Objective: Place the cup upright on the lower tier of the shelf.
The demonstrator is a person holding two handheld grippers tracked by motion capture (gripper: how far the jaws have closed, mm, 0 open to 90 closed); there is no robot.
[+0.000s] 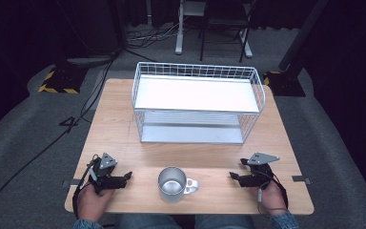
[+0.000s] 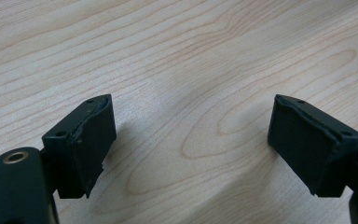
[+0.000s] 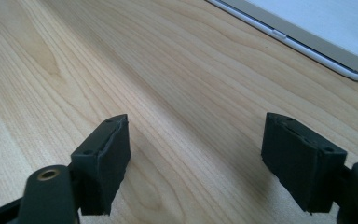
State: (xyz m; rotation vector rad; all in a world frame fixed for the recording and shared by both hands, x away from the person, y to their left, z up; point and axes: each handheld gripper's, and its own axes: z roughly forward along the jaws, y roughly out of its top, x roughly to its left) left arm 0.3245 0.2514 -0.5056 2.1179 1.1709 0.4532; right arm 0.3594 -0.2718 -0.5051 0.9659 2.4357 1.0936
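A metal mug (image 1: 172, 184) with its handle to the right stands near the front edge of the wooden table (image 1: 119, 138), between my two hands. My left gripper (image 1: 126, 177) rests on the table left of the mug and points at it; in the left gripper view (image 2: 191, 135) its jaws stand wide apart over bare wood. My right gripper (image 1: 235, 177) rests right of the mug and points left; in the right gripper view (image 3: 196, 154) its jaws are likewise spread with nothing between them.
A white wire rack (image 1: 198, 102) with two shelves stands at the back middle of the table; its lower shelf edge (image 3: 307, 37) shows in the right gripper view. Bare wood lies between the rack and the mug. Cables cross the grey floor (image 1: 38, 152) on the left.
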